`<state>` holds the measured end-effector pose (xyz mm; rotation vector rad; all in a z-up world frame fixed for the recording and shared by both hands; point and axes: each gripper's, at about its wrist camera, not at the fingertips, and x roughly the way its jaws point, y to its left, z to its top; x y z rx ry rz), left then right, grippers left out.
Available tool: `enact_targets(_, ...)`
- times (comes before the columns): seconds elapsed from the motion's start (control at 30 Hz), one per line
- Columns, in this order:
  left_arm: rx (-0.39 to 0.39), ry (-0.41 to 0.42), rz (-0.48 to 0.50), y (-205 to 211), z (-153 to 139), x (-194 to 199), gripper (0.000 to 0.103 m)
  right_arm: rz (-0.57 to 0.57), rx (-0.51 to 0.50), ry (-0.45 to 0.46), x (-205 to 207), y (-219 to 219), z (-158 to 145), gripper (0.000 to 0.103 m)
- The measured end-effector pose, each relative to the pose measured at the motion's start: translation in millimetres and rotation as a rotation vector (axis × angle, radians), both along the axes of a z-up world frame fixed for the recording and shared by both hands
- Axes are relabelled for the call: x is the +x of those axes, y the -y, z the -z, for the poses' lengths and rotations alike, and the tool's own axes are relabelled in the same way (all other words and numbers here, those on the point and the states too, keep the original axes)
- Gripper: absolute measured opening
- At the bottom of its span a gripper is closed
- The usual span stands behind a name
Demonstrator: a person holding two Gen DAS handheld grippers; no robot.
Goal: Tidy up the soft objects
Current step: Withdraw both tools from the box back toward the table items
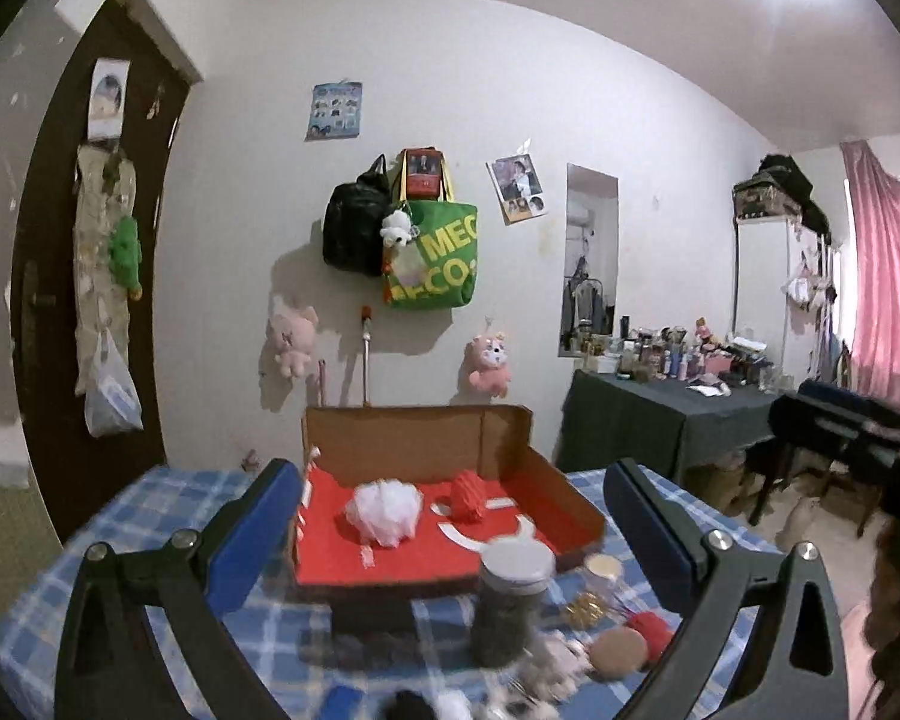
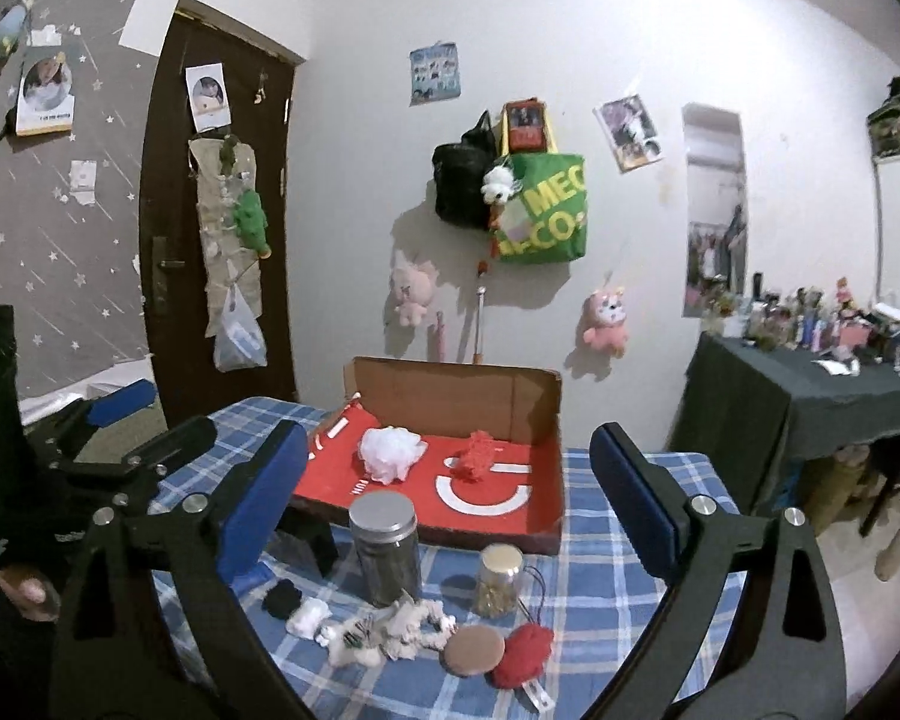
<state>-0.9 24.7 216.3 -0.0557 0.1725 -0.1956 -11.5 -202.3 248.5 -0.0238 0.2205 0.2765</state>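
Observation:
A cardboard box with a red floor (image 1: 390,564) (image 2: 546,516) stands on the blue checked table. In it lie a white mesh puff (image 1: 385,510) (image 2: 391,451) and a red yarn piece (image 1: 469,495) (image 2: 477,459). In front of the box lie a red yarn ball (image 2: 523,654) (image 1: 651,630), a tan round pad (image 2: 473,650), white fluffy pieces (image 2: 390,633), a white wad (image 2: 306,618) and a black soft piece (image 2: 282,599). My left gripper (image 1: 450,534) is open and empty, above the table's near side. My right gripper (image 2: 444,492) is open and empty, likewise held back from the objects.
A tall grey-lidded jar (image 2: 387,552) (image 1: 510,600) and a small jar of golden bits (image 2: 498,579) stand in front of the box. A dark-clothed table with bottles (image 2: 810,396) is at the right. Bags (image 2: 540,210) and plush toys (image 2: 605,321) hang on the wall.

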Motion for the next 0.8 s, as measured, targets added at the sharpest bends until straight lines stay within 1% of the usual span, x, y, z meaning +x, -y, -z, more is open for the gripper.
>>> enact_targets(0.13,0.003,0.021,-0.020,2.7,14.1,-20.5,0.103,0.048,-0.017,0.032,-21.6,-5.1,24.2,0.096)
enact_targets(0.23,0.009,0.022,-0.027,6.9,27.7,-35.4,0.103,0.084,-0.022,0.037,-28.8,-9.2,42.3,0.096)
enact_targets(0.33,0.013,0.014,-0.042,9.7,44.1,-43.6,0.103,0.119,-0.033,0.021,-31.1,-11.6,64.7,0.096)
enact_targets(0.43,0.018,-0.006,-0.052,13.6,60.8,-45.0,0.103,0.142,-0.033,-0.018,-27.8,-10.8,88.6,0.096)
enact_targets(0.53,0.033,-0.042,-0.065,16.6,76.3,-42.1,0.103,0.142,-0.008,-0.078,-22.9,-7.7,111.3,0.096)
enact_targets(0.67,0.046,-0.115,-0.080,18.3,101.1,-32.6,0.103,0.180,-0.033,-0.143,-14.2,-6.3,137.4,0.096)
enact_targets(0.8,0.047,-0.184,-0.091,18.3,123.3,-24.0,0.103,0.176,-0.012,-0.211,-8.0,-3.2,159.3,0.096)
